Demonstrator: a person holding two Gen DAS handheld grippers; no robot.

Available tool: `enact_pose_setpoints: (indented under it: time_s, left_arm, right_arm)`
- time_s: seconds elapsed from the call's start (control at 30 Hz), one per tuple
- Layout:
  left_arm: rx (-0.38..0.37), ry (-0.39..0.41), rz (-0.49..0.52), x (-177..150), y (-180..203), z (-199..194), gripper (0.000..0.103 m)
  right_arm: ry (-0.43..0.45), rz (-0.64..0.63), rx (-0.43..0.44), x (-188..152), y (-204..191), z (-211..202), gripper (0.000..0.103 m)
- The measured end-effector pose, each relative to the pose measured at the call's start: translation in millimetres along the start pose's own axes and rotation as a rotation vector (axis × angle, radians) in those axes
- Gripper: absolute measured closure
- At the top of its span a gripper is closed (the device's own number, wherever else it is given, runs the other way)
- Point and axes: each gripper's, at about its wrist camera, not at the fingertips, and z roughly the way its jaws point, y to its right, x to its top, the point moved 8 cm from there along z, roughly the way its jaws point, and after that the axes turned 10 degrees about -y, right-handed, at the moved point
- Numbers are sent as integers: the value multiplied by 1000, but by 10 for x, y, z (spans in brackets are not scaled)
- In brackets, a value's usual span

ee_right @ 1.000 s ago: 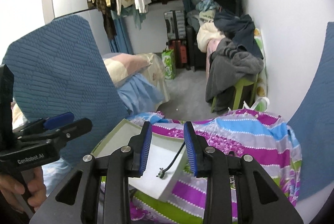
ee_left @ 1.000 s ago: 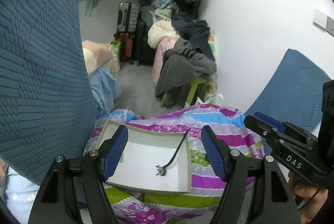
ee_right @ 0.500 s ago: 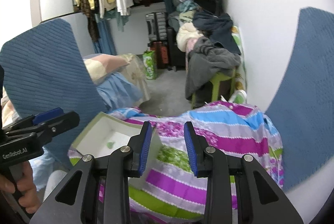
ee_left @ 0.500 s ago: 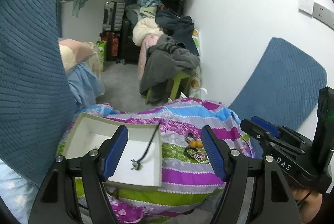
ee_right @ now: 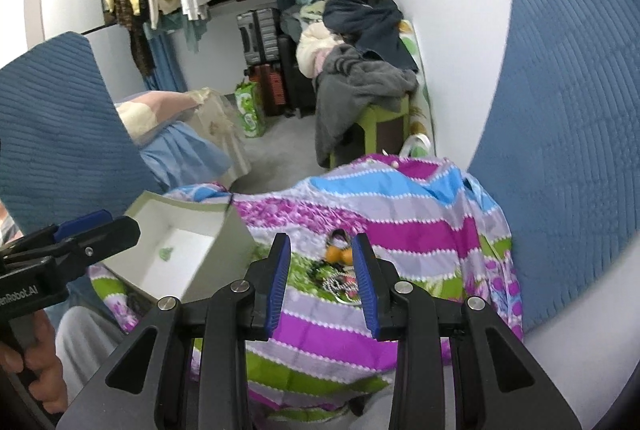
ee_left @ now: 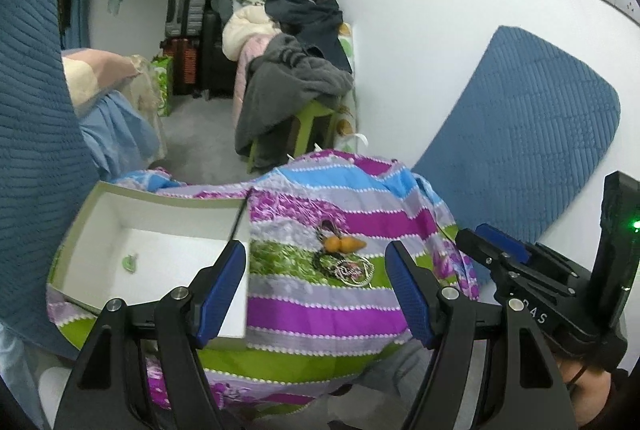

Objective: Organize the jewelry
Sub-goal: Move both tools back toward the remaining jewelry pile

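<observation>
Even, shadowless indoor light, its source perhaps overhead; strong fisheye bending with dark corners and slight motion blur.

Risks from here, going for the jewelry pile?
1. The jewelry pile looks tangled: the right hand-held gripper, its gap narrow, might drag several pieces at once.
2. The striped cloth is soft and rumpled; pads may pinch fabric.
3. The white box sits near the cloth's edge and could tip.

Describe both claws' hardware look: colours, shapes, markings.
Left claw and right claw match: black angular frames with triangular cut-outs, silver round bolts, blue ribbed pads. Seen from the opposite cameras, the left unit carries white "GenRobot.AI" lettering, and the right shows "DAS" lettering plus a green light on its black upright block.
</observation>
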Motion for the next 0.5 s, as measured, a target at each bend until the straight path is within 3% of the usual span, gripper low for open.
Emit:
enact_pose_setpoints:
  time_s: [0.5]
  left_arm:
    - [-26,-109,21,-240,261,546,32]
  right_arm:
    - [-71,80,-16,-439,442,291,73]
